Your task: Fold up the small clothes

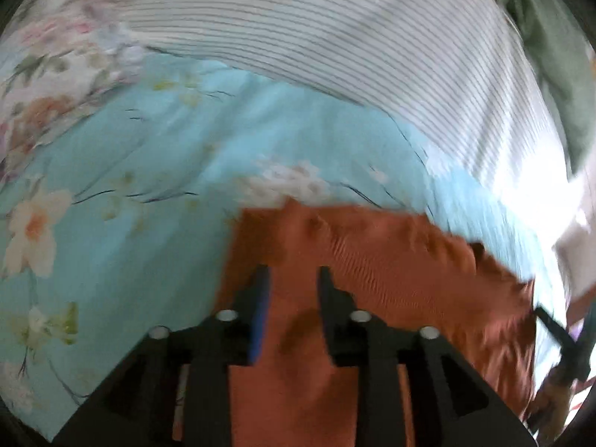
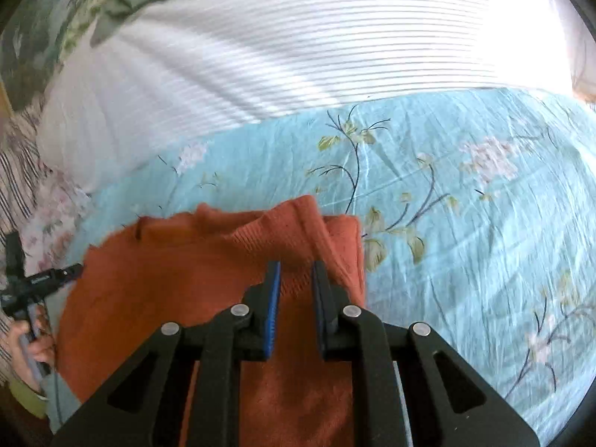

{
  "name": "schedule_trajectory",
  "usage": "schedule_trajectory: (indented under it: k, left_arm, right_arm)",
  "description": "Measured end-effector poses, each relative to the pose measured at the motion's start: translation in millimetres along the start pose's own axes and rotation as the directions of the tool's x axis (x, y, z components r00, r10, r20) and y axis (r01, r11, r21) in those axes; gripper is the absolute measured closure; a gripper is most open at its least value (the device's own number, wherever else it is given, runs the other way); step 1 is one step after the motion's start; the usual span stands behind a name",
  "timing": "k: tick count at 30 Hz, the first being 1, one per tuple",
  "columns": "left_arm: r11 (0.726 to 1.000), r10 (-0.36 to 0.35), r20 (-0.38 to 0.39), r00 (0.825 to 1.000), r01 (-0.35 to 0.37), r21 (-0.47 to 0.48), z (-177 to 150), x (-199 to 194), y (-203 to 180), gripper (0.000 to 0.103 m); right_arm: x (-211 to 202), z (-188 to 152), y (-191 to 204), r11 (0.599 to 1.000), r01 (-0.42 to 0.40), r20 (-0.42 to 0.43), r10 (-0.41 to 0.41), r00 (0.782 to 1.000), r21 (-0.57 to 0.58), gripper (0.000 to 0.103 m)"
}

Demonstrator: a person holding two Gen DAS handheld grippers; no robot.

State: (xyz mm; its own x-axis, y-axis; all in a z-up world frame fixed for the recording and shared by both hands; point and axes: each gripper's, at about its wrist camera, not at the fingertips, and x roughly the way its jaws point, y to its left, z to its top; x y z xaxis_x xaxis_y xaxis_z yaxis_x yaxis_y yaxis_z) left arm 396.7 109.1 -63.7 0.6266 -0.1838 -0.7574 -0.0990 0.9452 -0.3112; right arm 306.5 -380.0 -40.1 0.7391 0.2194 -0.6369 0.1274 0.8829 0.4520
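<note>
An orange knitted garment [image 1: 372,268] lies on a light-blue floral bedsheet [image 1: 130,186]. In the left wrist view my left gripper [image 1: 293,273] is over its left part, jaws apart, with orange cloth between the fingers; whether they pinch it I cannot tell. In the right wrist view the garment [image 2: 167,279] has a raised fold near its far right corner. My right gripper [image 2: 297,268] is over that corner, jaws apart, with the knit between them. The left gripper [image 2: 63,272] also shows at the garment's left edge.
A white striped quilt [image 2: 298,56] lies across the back of the bed. A green cloth [image 1: 551,56] sits at the far corner. A hand [image 2: 33,350] holds the left gripper's handle. The bedsheet [image 2: 465,205] stretches to the right.
</note>
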Motion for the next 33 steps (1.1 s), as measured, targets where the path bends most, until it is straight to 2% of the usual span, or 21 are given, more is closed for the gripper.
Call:
schedule_trajectory:
  k: [4, 10, 14, 17, 19, 20, 22, 23, 24, 27, 31, 33]
  left_arm:
    - [0.997, -0.024, 0.001, 1.000, 0.024, -0.068, -27.1, -21.6, 22.0, 0.071]
    - [0.978, -0.159, 0.016, 0.987, 0.160, -0.137, -103.1, -69.1, 25.4, 0.069]
    - [0.960, -0.214, 0.036, 0.976, 0.217, -0.178, -145.5, -94.9, 23.2, 0.060]
    - [0.949, -0.240, 0.033, 0.970, 0.242, -0.200, -170.6, -106.4, 23.1, 0.057]
    - [0.946, -0.245, 0.036, 0.969, 0.247, -0.211, -183.6, -107.9, 23.2, 0.050]
    - [0.943, -0.240, 0.036, 0.970, 0.242, -0.227, -188.0, -107.0, 24.9, 0.049]
    - [0.928, -0.253, 0.033, 0.967, 0.252, -0.276, -194.1, -103.0, 29.0, 0.049]
    - [0.922, -0.261, 0.029, 0.965, 0.258, -0.289, -195.1, -100.0, 30.3, 0.049]
    - [0.919, -0.261, 0.024, 0.965, 0.255, -0.301, -196.1, -96.7, 30.6, 0.049]
    - [0.918, -0.244, 0.017, 0.970, 0.237, -0.318, -194.4, -86.8, 32.1, 0.049]
    - [0.895, -0.248, 0.041, 0.968, 0.245, -0.372, -185.3, -73.7, 40.3, 0.049]
    - [0.885, -0.246, 0.057, 0.967, 0.249, -0.394, -181.8, -71.2, 46.1, 0.049]
  right_arm:
    - [-20.0, -28.7, -0.4, 0.999, -0.053, -0.017, 0.053, 0.998, 0.004, 0.085]
    - [-35.1, -75.4, 20.3, 0.989, -0.138, -0.032, 0.140, 0.990, 0.062, 0.084]
    - [-50.0, -103.8, 25.4, 0.973, -0.186, -0.026, 0.191, 0.981, 0.134, 0.083]
    - [-56.5, -119.3, 30.5, 0.961, -0.217, -0.027, 0.225, 0.974, 0.171, 0.083]
    - [-59.0, -127.1, 35.5, 0.956, -0.234, -0.034, 0.243, 0.969, 0.177, 0.082]
    - [-61.4, -130.3, 37.1, 0.953, -0.246, -0.035, 0.256, 0.966, 0.179, 0.081]
    - [-64.6, -134.2, 40.8, 0.946, -0.267, -0.037, 0.278, 0.960, 0.186, 0.069]
    - [-68.7, -136.4, 42.4, 0.943, -0.278, -0.030, 0.288, 0.957, 0.185, 0.056]
    - [-71.0, -136.9, 44.0, 0.943, -0.281, -0.024, 0.290, 0.957, 0.180, 0.047]
    - [-79.4, -138.3, 50.2, 0.948, -0.281, -0.008, 0.285, 0.959, 0.149, 0.046]
    - [-79.7, -137.6, 50.3, 0.941, -0.295, -0.020, 0.302, 0.953, 0.168, 0.045]
    - [-79.5, -137.5, 49.5, 0.939, -0.293, -0.025, 0.302, 0.953, 0.177, 0.039]
